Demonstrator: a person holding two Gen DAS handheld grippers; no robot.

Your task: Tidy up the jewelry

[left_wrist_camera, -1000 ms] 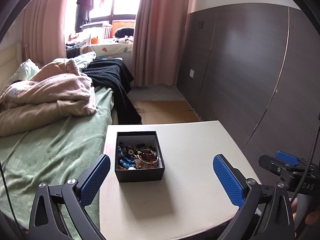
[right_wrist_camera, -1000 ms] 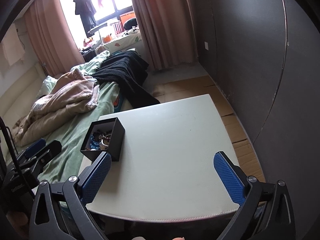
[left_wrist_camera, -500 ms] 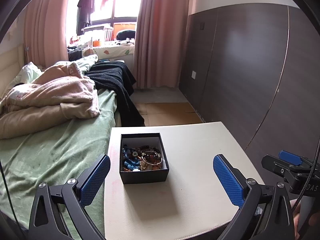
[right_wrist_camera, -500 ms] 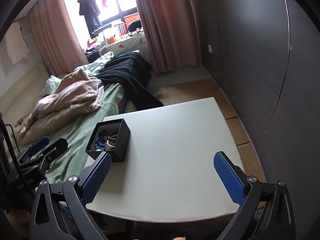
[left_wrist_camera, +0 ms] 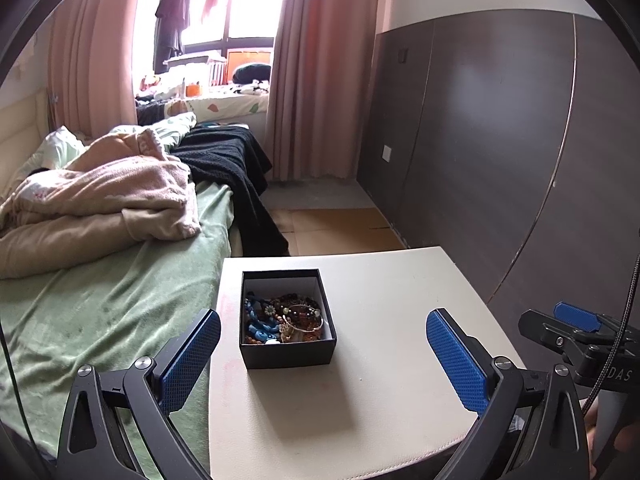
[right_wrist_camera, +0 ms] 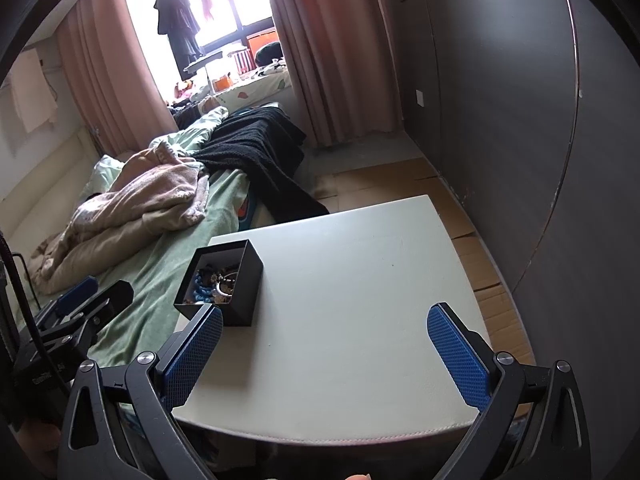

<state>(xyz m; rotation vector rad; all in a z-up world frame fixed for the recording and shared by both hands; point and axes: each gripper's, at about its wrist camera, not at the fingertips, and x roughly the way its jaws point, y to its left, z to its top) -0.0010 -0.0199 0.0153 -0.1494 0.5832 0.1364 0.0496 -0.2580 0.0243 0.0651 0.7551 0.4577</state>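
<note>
Jewelry [left_wrist_camera: 283, 319] fills the black box [left_wrist_camera: 286, 350] at 12 o'clock from the spread-wide left claw [left_wrist_camera: 323, 354]; the right claw [right_wrist_camera: 325, 354], also spread wide and empty, sees it at 10.

Jewelry [left_wrist_camera: 283, 320] in the black box [left_wrist_camera: 286, 354] at frame centre too tangled to tell apart. Bed [left_wrist_camera: 100, 300] cut off at the left edge.
</note>
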